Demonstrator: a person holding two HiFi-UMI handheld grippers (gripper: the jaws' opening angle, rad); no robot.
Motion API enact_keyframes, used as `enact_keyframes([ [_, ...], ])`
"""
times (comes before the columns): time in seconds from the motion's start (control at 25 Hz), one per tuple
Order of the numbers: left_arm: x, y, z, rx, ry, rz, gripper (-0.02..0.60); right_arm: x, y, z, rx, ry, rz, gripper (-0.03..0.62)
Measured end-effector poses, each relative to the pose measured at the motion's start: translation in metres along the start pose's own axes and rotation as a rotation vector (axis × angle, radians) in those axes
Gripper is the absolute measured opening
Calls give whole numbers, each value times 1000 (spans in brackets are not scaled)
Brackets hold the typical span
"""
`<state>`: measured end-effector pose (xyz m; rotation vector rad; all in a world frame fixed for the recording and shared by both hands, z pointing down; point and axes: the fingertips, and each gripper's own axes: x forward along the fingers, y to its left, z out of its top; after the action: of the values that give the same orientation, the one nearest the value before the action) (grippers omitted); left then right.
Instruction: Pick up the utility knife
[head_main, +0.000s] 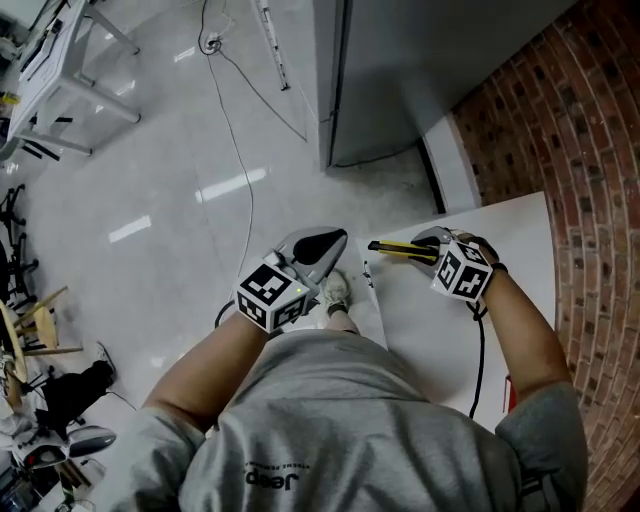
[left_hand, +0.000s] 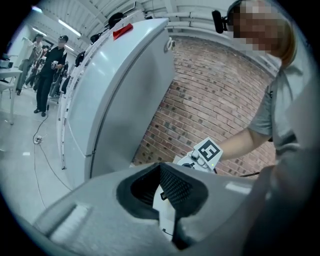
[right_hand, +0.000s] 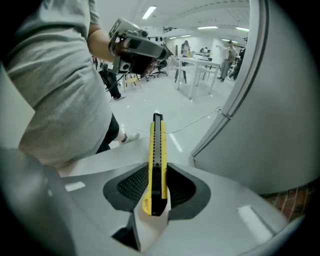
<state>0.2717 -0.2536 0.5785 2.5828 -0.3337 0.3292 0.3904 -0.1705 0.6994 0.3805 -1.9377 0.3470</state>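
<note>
The utility knife (head_main: 400, 248) is yellow and black. It sticks out leftward from my right gripper (head_main: 432, 240) over the near-left corner of the white table (head_main: 440, 340). In the right gripper view the utility knife (right_hand: 157, 150) runs straight ahead between the two dark pads, which sit against both its sides, so my right gripper (right_hand: 157, 175) is shut on it. My left gripper (head_main: 325, 243) hovers off the table's left edge, above the floor. Its tips meet with nothing between them in the left gripper view (left_hand: 160, 167).
A tall grey cabinet (head_main: 420, 70) stands just beyond the table, and a brick wall (head_main: 580, 150) runs along the right. A cable (head_main: 235, 130) trails over the shiny floor. People (left_hand: 50, 65) stand far off, with white desks (right_hand: 200, 70) in the background.
</note>
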Motion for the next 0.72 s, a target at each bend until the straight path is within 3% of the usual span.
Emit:
enact_keyframes([
  [0.36, -88, 36, 28, 13, -90, 90, -2, -15, 0, 91, 168, -176, -60, 126],
  [0.72, -213, 80, 52, 13, -216, 280, -2, -26, -17, 216, 257, -396, -38, 126],
])
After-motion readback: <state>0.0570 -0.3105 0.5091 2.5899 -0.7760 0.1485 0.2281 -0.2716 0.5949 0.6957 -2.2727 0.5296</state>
